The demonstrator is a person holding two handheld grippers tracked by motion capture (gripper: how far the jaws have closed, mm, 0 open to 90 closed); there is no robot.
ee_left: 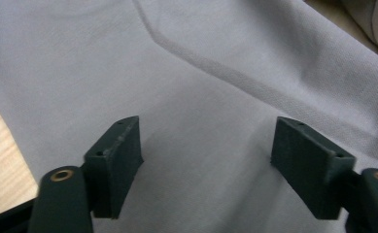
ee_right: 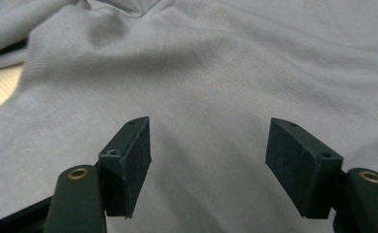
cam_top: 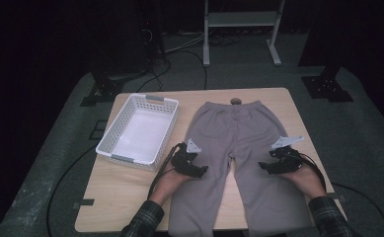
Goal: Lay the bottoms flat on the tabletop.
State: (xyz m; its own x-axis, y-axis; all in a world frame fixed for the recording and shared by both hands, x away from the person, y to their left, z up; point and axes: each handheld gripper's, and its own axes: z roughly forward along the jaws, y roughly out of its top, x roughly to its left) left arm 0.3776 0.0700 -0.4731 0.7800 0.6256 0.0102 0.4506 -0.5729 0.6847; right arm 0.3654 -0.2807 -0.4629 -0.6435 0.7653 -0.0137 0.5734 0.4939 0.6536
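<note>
High view dim and soft – room beyond the table [cam_top: 130, 197] falls to black. Gripper views brighter, evenly lit, faint shadows – jaws slightly out of focus.

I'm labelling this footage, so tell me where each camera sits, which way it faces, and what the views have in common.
High view: above the person's side, looking forward and down on the table, white basket and grey sweatpants; forearms, left gripper and right gripper show.
Left gripper view: rides the left gripper, facing the sweatpants; open jaws show.
Right gripper view: rides the right gripper, likewise; open jaws show.
Shared: the sweatpants.
</note>
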